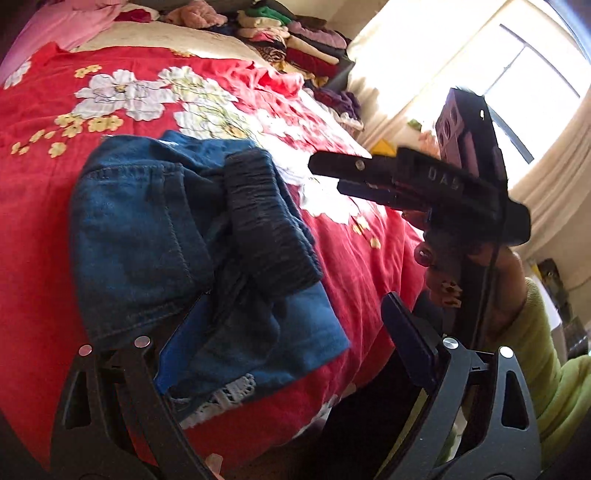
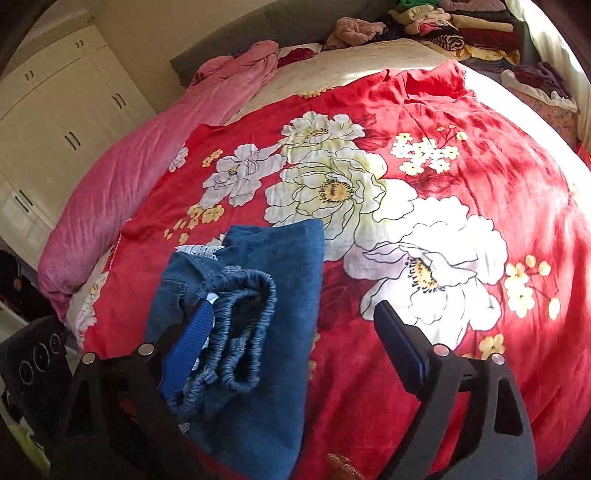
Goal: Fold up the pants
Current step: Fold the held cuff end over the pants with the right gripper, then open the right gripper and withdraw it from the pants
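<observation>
While the folded pants lie in a compact bundle near the bed's front edge, we hold both grippers just above and beside them, apparently at the moment of letting go. Our landmark is that denim bundle: it rests on the red flowered bedspread, with its gathered elastic waistband doubled on top and a strip of white lace trim peeking out from beneath the bundle.

Our right gripper stands with its fingers spread wide. One blue pad lies against the waistband side of the bundle, while the other finger sits well clear over the bedspread, so nothing is pinched. We judge this wide stance is there so the cloth drops free without being dragged out of its fold.

Our left gripper also has its fingers apart, one blue pad just beside the bundle's near edge and the other off to the side of it. It grips nothing that we can see. From this view, the right gripper's black body hovers beyond the bundle, held by a hand in a green sleeve.

Behind the pants, stacks of folded clothing line the far end of the bed, which suggests to us where finished pieces go. The pants look nearly or fully folded.
</observation>
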### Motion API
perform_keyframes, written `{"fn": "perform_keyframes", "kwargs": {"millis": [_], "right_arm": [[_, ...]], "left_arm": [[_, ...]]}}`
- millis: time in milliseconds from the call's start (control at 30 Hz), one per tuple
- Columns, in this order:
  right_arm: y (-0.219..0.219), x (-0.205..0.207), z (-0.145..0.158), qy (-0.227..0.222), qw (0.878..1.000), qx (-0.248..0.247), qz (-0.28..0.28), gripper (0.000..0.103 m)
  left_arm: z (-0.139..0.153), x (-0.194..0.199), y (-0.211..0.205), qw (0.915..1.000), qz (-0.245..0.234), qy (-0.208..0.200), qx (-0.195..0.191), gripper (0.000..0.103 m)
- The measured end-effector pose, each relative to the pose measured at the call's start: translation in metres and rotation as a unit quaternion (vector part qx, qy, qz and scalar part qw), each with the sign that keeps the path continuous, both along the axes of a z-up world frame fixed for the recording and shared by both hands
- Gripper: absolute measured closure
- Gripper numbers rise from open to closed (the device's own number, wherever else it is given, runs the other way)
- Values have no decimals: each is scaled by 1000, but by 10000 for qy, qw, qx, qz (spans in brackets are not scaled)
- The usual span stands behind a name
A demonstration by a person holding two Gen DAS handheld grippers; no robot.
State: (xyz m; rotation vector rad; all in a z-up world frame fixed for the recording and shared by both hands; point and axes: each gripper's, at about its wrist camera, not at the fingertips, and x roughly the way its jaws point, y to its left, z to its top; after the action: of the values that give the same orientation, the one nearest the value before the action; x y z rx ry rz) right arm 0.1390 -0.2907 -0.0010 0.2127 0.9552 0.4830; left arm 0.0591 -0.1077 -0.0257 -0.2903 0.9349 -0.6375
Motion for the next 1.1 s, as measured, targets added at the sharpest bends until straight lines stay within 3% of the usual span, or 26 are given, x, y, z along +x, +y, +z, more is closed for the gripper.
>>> {"fn": "perform_keyframes", "kwargs": {"millis": [67,267,300,333,367,467,567,600,633,667,767,867,1100], "right_arm": [[16,1,-4,137,9998,1,113,9],[37,9,-22,416,9987,-81,267,10],[40,11,-25,446,9984,-87,346,15],[44,13,-27,496,9976,-34,486,50],[46,14,-28,596,9958,231,660,75],[46,9,-16,402,9959,408,702,76],[43,10,-21,323,9979,-115,547,71],[42,9,-24,263,9978,-347,493,66],[38,6,-24,211,9981,-422,396,52],[32,4,-24,191,9987,-346,308,45],[12,-5,-13,2,9995,-316,10,44],[-13,-16,1,-205,9991,-210,-309,33],[-54,-41,31,-650,9937,-188,-893,17]], "left_arm": [[-2,-9,-5,9998,-37,-72,159,14],[2,-15,3,9993,56,-170,317,14],[3,-15,5,9992,91,-174,356,14],[2,-15,7,9991,118,-154,369,14],[2,-13,9,9992,143,-130,360,14],[1,-11,10,9992,168,-109,359,13],[1,-9,7,9992,115,-115,360,13],[1,-9,6,9993,96,-113,351,13],[2,-10,5,9992,86,-121,365,13],[4,-9,4,9992,68,-134,381,13],[10,-6,2,9991,28,-220,375,12],[16,-1,-1,9992,-41,-255,303,11],[29,10,-11,9985,-132,-416,330,10]]}}
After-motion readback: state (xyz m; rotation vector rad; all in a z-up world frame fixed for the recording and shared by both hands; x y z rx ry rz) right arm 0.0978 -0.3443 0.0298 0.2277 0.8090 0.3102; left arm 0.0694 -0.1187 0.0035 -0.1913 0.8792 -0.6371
